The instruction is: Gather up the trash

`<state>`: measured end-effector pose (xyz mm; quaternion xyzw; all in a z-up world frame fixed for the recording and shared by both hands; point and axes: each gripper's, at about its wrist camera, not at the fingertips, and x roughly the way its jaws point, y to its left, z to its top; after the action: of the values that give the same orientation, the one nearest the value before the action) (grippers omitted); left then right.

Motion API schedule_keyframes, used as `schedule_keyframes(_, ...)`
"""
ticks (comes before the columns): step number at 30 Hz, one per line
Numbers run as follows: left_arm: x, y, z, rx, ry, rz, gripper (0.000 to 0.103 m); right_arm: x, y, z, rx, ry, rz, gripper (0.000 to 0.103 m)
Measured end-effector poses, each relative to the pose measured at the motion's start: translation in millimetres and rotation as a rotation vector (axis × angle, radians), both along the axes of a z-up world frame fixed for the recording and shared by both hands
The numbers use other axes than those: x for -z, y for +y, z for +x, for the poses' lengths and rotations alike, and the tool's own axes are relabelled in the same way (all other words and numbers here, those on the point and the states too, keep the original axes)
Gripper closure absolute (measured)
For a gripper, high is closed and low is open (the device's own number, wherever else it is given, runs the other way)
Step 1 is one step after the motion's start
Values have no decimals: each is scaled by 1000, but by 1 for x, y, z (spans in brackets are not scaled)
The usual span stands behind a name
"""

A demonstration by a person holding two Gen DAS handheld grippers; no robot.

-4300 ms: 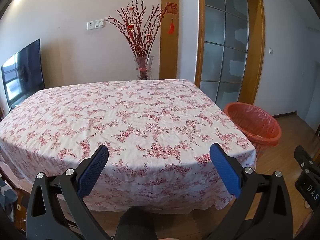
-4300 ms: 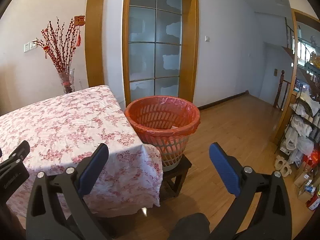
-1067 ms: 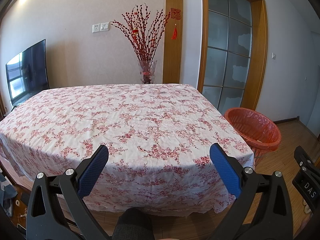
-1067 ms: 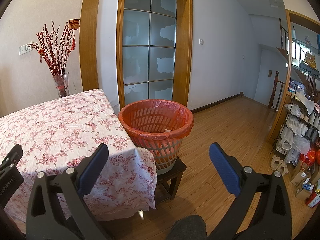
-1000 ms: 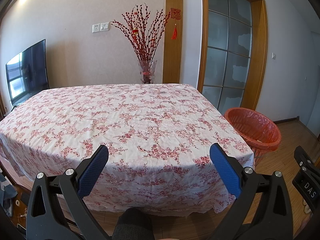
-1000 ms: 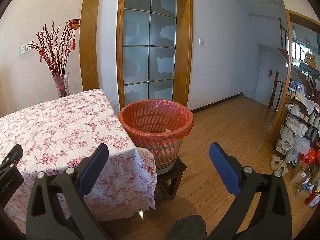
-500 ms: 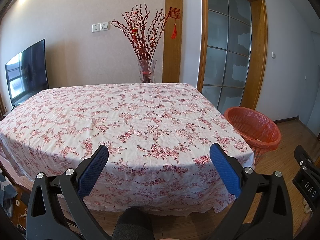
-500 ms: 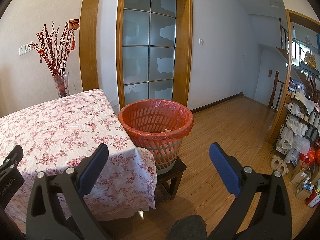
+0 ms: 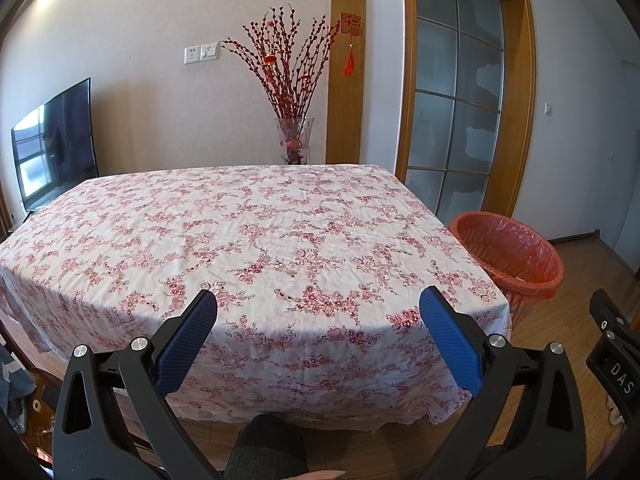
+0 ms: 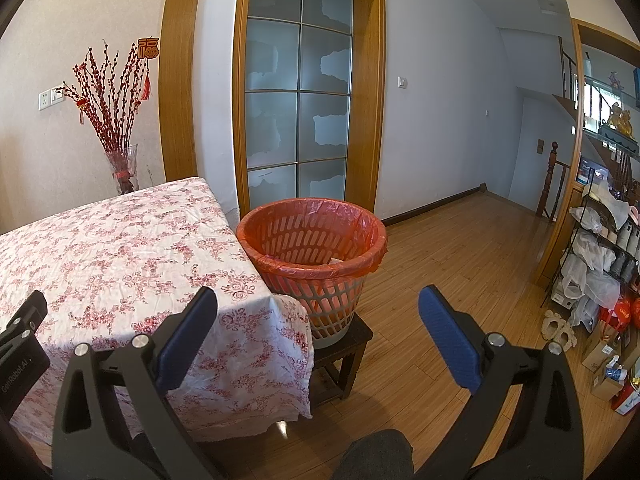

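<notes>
Over the table (image 9: 260,232), nothing is changing: both the left tongs (image 9: 318,328) and right tongs (image 10: 318,326) are staying apart and empty, the basket (image 10: 312,236) sitting at two o'clock, so collecting is looking finished.

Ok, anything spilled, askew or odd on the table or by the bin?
Nothing stands out. The floral tablecloth lies flat with nothing on it, and the orange bin stands upright on its dark stool.
</notes>
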<state>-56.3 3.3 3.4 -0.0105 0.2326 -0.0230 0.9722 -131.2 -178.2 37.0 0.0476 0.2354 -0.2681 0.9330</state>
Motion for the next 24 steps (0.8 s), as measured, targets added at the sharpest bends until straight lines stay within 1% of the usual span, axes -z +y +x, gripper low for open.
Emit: schedule_keyframes(24,3,2,0,6,4,4,3,0,1,1,-2,2,1,4)
